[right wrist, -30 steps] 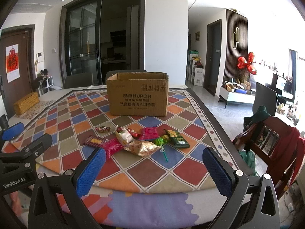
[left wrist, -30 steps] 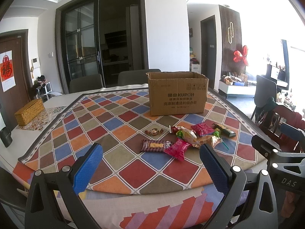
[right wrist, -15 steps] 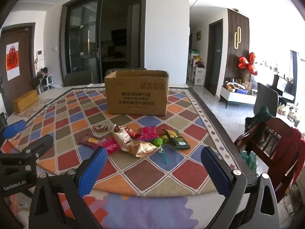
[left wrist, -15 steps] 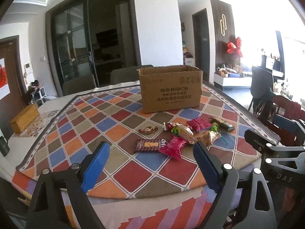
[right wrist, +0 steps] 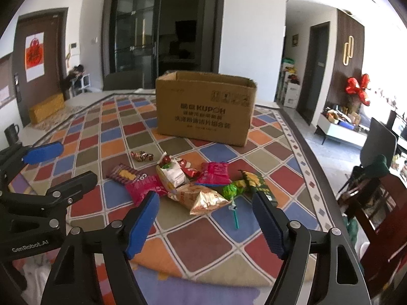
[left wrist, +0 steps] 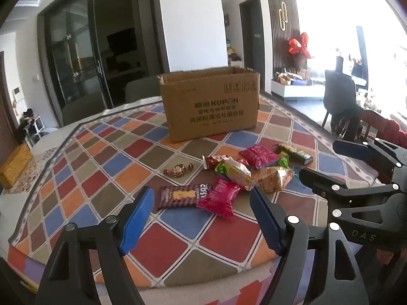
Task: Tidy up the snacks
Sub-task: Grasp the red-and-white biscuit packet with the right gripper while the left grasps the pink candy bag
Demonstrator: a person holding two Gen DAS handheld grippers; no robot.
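Note:
A pile of snack packets lies on the checkered tablecloth [left wrist: 106, 167] in front of an open cardboard box [left wrist: 209, 104], which also shows in the right wrist view [right wrist: 204, 108]. In the pile are a brown cookie packet [left wrist: 184, 195], a pink packet [left wrist: 218, 198], a gold bag [right wrist: 201, 198], a green lollipop [right wrist: 230, 190], a dark green packet [right wrist: 259, 185] and a wrapped candy [left wrist: 178, 170]. My left gripper [left wrist: 202, 218] is open and empty just short of the cookie and pink packets. My right gripper [right wrist: 204, 222] is open and empty just short of the gold bag.
A woven yellow box [right wrist: 47, 108] and a dark mug [right wrist: 11, 132] stand at the table's far left. Grey chairs [left wrist: 84, 109] stand behind the table. A wooden chair with red clothing [right wrist: 376, 203] stands at the right. The table's front edge is just below both grippers.
Both grippers have moved forward toward the snack pile, which now looks larger and closer. Both stay open and empty. The snacks and the box have not moved.

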